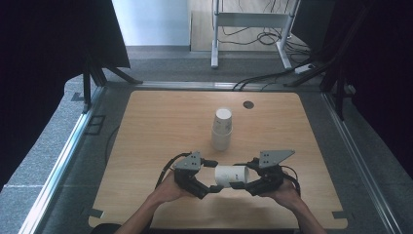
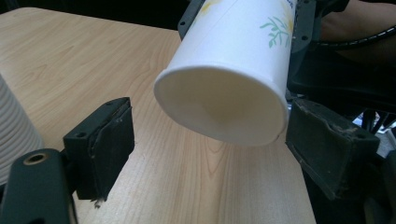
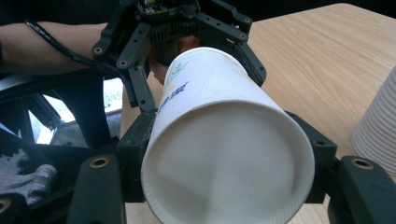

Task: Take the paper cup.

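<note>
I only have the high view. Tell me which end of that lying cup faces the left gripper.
Observer: In the left gripper view, the paper cup points its open mouth at the left gripper.
Operator: Report whether its pads are on the rim.
Observer: One of the pads stands clear of the rim. The other sits very close, and I cannot tell if it touches.
Operator: Check the other grip.
Observer: In the right gripper view, the right gripper clamps the cup's closed base end from both sides.
</note>
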Motion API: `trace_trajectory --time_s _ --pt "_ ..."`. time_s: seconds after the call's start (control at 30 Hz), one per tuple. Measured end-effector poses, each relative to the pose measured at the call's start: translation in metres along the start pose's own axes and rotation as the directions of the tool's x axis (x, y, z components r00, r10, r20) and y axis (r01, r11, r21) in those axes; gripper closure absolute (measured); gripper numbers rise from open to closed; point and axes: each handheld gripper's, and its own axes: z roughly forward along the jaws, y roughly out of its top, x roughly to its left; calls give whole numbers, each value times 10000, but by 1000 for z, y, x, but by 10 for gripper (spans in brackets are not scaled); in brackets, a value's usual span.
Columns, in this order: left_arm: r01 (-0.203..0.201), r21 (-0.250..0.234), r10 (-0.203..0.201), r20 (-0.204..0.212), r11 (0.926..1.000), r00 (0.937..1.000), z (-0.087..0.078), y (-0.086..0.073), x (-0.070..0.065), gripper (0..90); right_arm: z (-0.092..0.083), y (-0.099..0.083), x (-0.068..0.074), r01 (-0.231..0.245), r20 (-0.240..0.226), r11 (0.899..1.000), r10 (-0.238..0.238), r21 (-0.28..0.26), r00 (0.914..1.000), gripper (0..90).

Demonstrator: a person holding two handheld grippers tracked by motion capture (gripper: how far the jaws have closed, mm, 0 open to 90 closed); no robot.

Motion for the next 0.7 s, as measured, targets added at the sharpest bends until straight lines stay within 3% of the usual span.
trace_trajectory --time_s 0.27,0.7 --pt "24 -309 -15 282 9995 9996 1 -3 0 199 0 -4 0 -103 -393 9994 90 -322 9992 364" --pt "-162 -552 195 599 9983 9980 0 -4 -1 306 1 -5 -2 -197 -590 9989 172 -418 9981 365"
